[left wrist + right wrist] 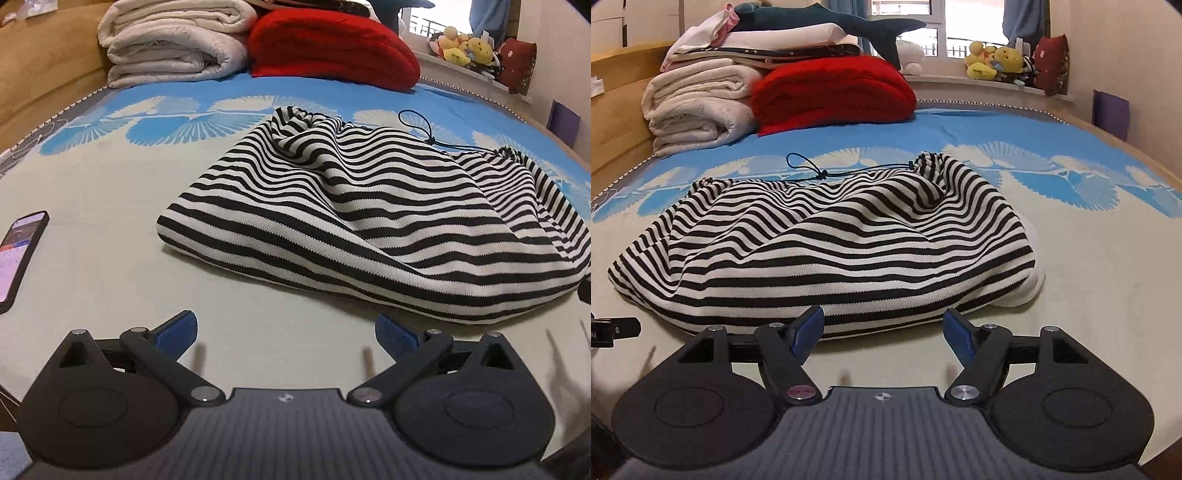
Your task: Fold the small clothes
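My right gripper hangs low over a bed, its two blue-padded fingers spread apart with nothing between them. Just beyond the fingertips lies a rumpled black-and-white striped knit garment on a pale sheet printed with blue fan shapes. A thin black drawstring cord loops from the garment's far edge. Behind it sit a folded red blanket and stacked white quilts.

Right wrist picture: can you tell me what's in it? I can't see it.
A crumpled black-and-white striped garment lies on a bed, with a thin black cord at its far edge. The right gripper sits open just in front of it, holding nothing. Behind are a folded white blanket and a red blanket.
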Tool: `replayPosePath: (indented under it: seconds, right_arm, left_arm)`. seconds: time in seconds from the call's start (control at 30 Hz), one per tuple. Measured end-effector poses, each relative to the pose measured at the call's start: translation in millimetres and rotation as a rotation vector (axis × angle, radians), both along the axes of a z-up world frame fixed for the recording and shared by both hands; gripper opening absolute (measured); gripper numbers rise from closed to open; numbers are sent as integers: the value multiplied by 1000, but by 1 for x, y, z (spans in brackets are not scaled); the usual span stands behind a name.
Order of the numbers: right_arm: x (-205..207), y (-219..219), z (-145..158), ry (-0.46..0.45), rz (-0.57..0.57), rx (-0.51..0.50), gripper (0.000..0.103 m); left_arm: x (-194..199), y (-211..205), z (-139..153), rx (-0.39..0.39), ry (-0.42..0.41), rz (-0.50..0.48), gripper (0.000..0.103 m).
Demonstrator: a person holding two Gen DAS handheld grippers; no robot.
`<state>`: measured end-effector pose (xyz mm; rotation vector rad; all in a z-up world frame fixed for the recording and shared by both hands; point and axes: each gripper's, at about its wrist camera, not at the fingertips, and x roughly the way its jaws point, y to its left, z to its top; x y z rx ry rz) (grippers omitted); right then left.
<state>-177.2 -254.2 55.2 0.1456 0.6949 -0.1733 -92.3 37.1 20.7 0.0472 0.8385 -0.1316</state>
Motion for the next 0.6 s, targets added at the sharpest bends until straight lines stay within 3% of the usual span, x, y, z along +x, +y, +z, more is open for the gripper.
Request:
replayPosePath:
  seconds: [0.3,0.43,0.53,0.6]
  right_arm:
    - [5,1,-3,17,9,5,73]
    - [6,-7,-5,34,-23,55,73]
    - [7,-23,-7,45,-83,158,73]
    - [5,-46,-10,31,-159,336,75]
  left_arm:
    - [2,0,1,1,-2,10,103]
    - [1,0,1,2,1,12,103]
    - [2,1,1,-1,0,16,103]
    - [4,4,3,-12,-4,32,103]
